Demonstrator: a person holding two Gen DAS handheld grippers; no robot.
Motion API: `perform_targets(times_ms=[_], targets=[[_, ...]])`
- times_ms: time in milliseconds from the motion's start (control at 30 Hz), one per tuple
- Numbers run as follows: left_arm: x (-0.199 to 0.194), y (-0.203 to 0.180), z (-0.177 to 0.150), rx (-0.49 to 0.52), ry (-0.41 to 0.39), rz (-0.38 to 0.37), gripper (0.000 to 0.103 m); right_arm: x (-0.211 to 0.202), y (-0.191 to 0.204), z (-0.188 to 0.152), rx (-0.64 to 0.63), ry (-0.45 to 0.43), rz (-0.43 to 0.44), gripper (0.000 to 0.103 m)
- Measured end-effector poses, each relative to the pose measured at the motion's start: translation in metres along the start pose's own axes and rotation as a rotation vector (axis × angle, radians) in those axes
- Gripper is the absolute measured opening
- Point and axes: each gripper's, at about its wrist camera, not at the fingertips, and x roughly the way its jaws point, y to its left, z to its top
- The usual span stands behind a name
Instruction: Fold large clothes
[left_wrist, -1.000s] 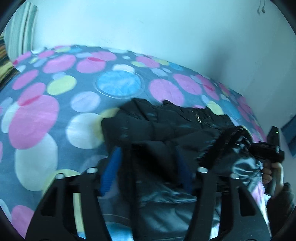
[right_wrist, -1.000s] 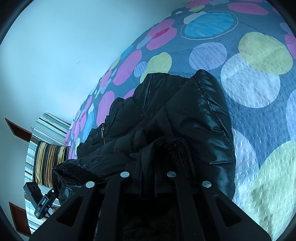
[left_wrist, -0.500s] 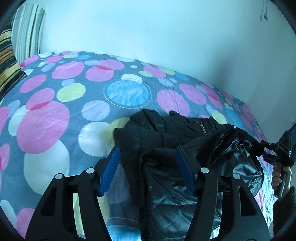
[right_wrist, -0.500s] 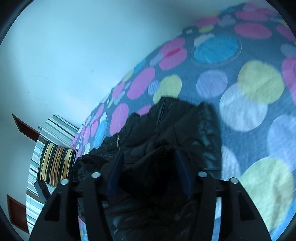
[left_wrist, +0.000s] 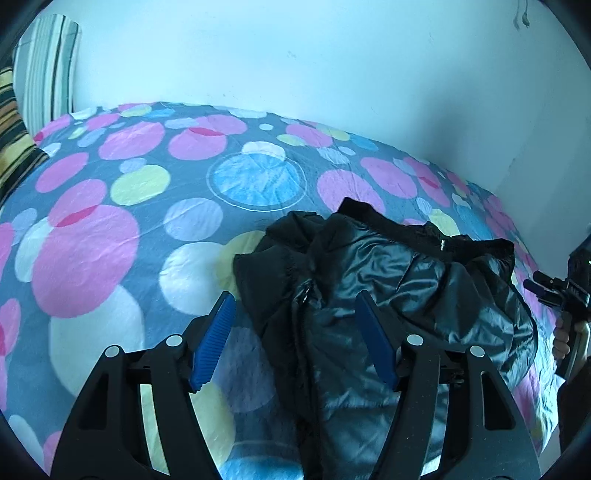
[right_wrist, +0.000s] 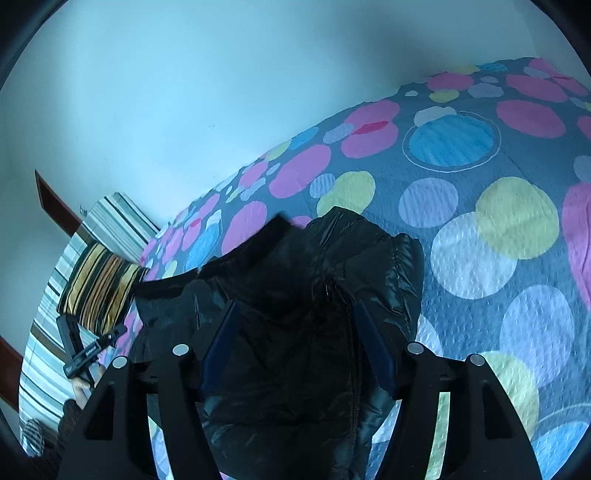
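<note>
1. Lying bunched on the spotted bedspread (left_wrist: 92, 254), the black padded jacket (left_wrist: 388, 280) is seen ahead of and partly beneath both sets of jaws.
2. The left gripper (left_wrist: 297, 343) is held wide, its jaws having just been opening; the 2 blue pads (left_wrist: 214, 339) are not pressed on the jacket between them.
3. The right gripper (right_wrist: 295, 347) is likewise spread, jaws just opened, above the jacket, nothing gripped.

Bedroom: bed w/ dotted bedspread (left_wrist: 122, 258), striped pillow (right_wrist: 99, 284)
</note>
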Motion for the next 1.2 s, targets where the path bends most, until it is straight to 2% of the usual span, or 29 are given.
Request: perform_targets(times_ms=[333, 367, 400, 433, 467, 500, 533, 600, 700, 900, 1067, 1200], targets=[[0.054, -0.015, 0.021, 0.059, 0.109, -0.047, 0.067, 0.04, 0.011, 0.027, -0.084, 0.051, -0.043, 0.065], [0.058, -0.016, 0.022, 0.063, 0.115, -0.052, 0.063, 0.052, 0.012, 0.032, -0.102, 0.079, -0.052, 0.065], [0.06, -0.017, 0.023, 0.068, 0.123, -0.06, 0.053, 0.052, 0.012, 0.032, -0.102, 0.079, -0.052, 0.065], [0.062, -0.019, 0.022, 0.073, 0.131, -0.064, 0.048, 0.057, 0.011, 0.033, -0.101, 0.091, -0.05, 0.065], [0.063, -0.021, 0.022, 0.077, 0.137, -0.066, 0.038, 0.061, 0.01, 0.033, -0.1, 0.103, -0.047, 0.062], [0.064, -0.023, 0.022, 0.087, 0.138, -0.057, 0.031, 0.064, 0.01, 0.032, -0.101, 0.107, -0.051, 0.049], [0.063, -0.025, 0.022, 0.098, 0.135, -0.045, 0.028, 0.066, 0.01, 0.032, -0.106, 0.102, -0.071, 0.043], [0.062, -0.03, 0.022, 0.116, 0.126, -0.021, 0.019, 0.069, 0.01, 0.029, -0.109, 0.113, -0.094, 0.022], [0.055, -0.037, 0.029, 0.133, 0.09, 0.013, 0.015, 0.064, 0.013, 0.028, -0.113, 0.086, -0.097, 0.015], [0.055, -0.041, 0.058, 0.116, 0.021, 0.067, 0.014, 0.053, 0.03, 0.046, -0.137, 0.007, -0.121, 0.013], [0.095, -0.033, 0.069, 0.069, 0.083, 0.14, 0.014, 0.077, 0.029, 0.069, -0.119, 0.007, -0.168, 0.013], [0.12, -0.027, 0.063, 0.069, 0.133, 0.159, 0.015, 0.11, 0.018, 0.072, -0.103, 0.073, -0.23, 0.013]])
